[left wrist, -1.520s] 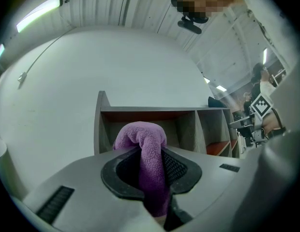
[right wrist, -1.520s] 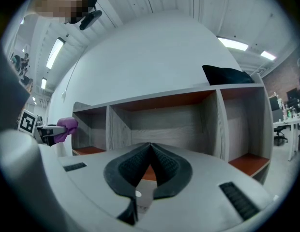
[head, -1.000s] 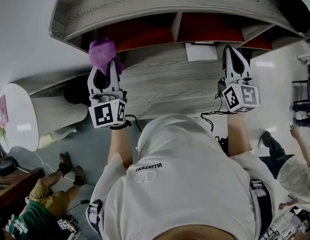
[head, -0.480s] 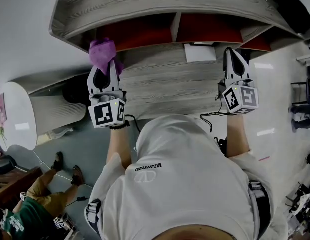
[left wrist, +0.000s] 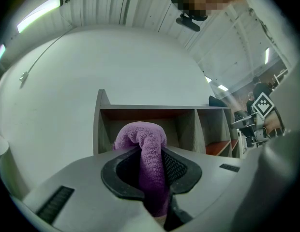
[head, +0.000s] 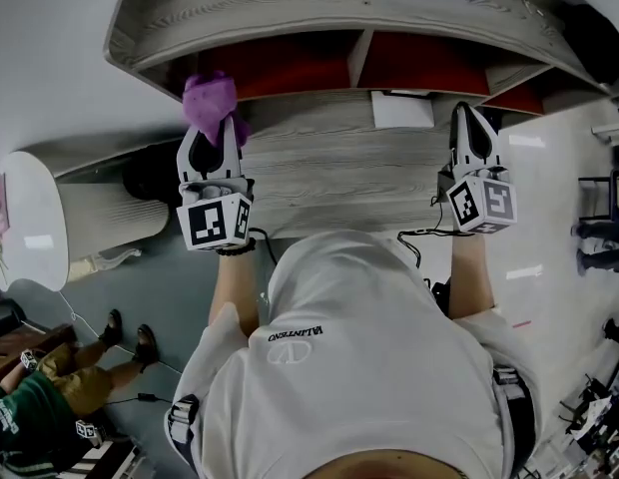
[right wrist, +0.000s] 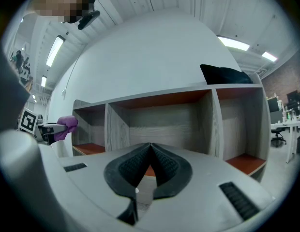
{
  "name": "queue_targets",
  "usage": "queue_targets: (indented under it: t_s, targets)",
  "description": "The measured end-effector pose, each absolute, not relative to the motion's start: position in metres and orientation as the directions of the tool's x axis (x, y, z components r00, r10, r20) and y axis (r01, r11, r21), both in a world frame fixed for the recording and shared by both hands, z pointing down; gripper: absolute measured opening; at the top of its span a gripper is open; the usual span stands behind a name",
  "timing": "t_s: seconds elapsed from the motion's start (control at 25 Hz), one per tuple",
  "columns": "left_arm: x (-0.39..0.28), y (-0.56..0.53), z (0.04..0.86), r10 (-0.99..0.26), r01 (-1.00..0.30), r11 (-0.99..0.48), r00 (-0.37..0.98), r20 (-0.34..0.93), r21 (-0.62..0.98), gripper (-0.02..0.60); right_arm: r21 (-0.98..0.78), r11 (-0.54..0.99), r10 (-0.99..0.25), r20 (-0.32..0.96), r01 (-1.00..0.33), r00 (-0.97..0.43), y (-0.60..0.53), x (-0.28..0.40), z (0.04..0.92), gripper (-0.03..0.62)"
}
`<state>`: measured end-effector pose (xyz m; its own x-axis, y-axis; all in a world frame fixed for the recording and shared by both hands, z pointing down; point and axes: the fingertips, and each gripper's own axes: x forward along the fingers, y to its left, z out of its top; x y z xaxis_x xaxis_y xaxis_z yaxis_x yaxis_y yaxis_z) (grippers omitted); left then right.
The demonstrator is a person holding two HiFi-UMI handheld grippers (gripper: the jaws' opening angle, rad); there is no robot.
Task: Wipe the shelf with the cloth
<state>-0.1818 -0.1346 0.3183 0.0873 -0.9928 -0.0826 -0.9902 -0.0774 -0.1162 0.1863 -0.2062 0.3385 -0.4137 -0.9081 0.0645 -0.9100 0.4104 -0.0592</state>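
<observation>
Head view: we hold the left gripper [head: 212, 128] up in front of the leftmost compartment of the shelf [head: 319, 8], with the purple cloth [head: 210, 96] bunched at its tip. We cannot tell whether the cloth touches the shelf.

Left gripper view: the jaws are clamped on the cloth [left wrist: 140, 135]. It runs up between the pads and folds over above them. The shelf [left wrist: 155, 108] stands ahead, with its open compartments facing us.

Right gripper [head: 468, 116] sits over the right side of the grey wood worktop [head: 329, 173], well apart from the cloth.

Right gripper view: the jaws are pressed together at the tips with nothing between them, and they point at the middle compartments [right wrist: 164, 124].

The compartment floors are red-orange. A white sheet [head: 401, 108] lies on the worktop just below the shelf, near the right gripper. A dark thing [right wrist: 222, 75] sits on top of the shelf.
</observation>
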Motion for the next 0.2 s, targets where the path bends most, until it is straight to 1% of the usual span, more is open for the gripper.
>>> queue_targets:
  t_s: [0.2]
  targets:
    - [-0.1828,-0.1375,0.3209,-0.993,-0.991,-0.077,0.086,-0.079,-0.112,0.078,-0.059,0.413,-0.906,0.069,-0.909,-0.417,-0.2093,0.1847,0.3405,-0.003]
